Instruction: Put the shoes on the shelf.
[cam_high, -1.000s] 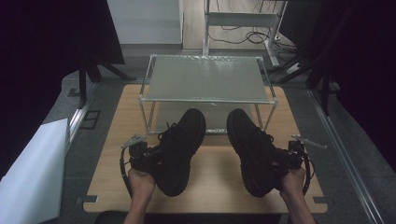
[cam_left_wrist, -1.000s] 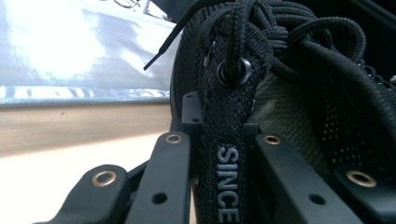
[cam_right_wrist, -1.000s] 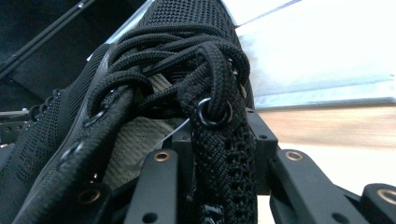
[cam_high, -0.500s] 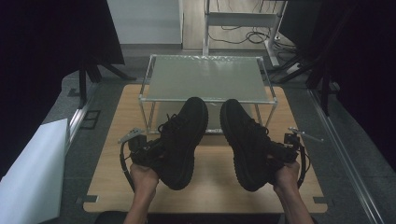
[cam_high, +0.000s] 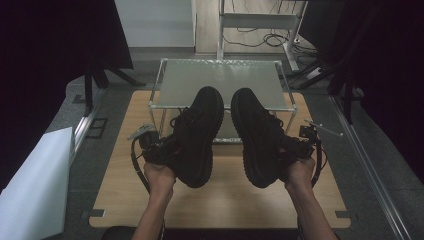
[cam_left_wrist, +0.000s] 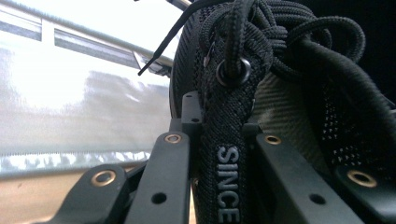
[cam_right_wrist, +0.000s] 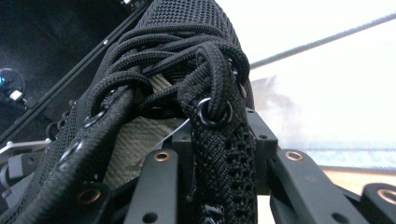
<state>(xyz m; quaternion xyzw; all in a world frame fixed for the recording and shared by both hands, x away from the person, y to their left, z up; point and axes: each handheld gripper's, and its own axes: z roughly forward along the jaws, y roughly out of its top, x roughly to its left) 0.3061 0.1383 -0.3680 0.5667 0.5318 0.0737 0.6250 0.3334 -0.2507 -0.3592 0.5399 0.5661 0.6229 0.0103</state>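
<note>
Two black shoes are held above the desk (cam_high: 125, 200), toes toward the glass-topped shelf (cam_high: 220, 82). Left gripper (cam_high: 162, 147) clamps the left shoe (cam_high: 197, 135) collar; right gripper (cam_high: 295, 147) clamps the right shoe (cam_high: 257, 137) likewise. Keep both level and clear the shelf's near rail.

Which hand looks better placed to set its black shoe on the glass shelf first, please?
Probably the right: the right shoe already has its toe over the glass shelf, and the left shoe reaches slightly less far. Both are firmly gripped.
</note>
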